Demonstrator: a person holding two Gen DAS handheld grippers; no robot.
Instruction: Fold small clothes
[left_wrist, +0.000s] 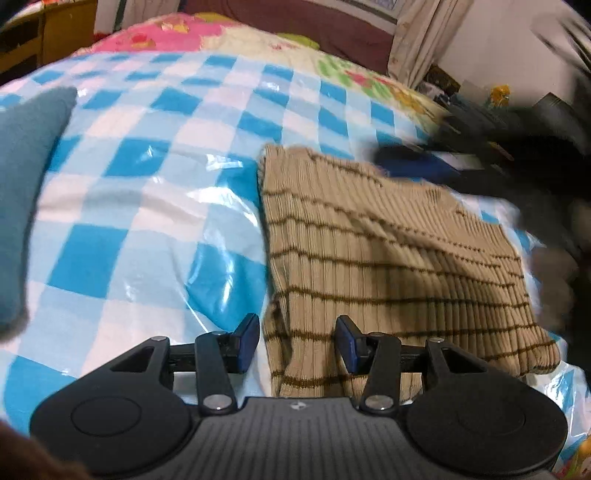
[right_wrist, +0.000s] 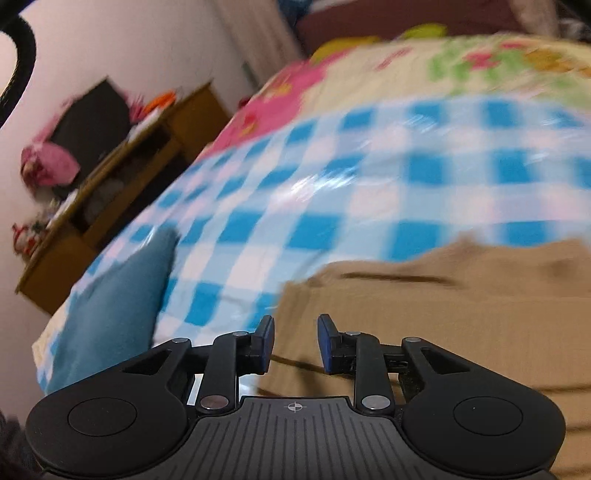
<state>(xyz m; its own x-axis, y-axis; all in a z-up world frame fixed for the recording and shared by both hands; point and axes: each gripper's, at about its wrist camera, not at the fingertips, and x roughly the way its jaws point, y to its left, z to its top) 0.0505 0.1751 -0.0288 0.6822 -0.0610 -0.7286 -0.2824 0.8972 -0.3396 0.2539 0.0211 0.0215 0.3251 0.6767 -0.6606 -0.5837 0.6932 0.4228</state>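
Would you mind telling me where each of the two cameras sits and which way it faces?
Left wrist: on the left hand-held gripper, looking forward and down at the striped tan garment on the blue checked sheet; its own two fingers show, open astride the garment's near edge, and the blurred right hand-held gripper at the right.
Right wrist: on the right hand-held gripper, looking down over the garment, blurred; its own fingers show, open.
Shared: garment, sheet, teal cloth, floral bedding.
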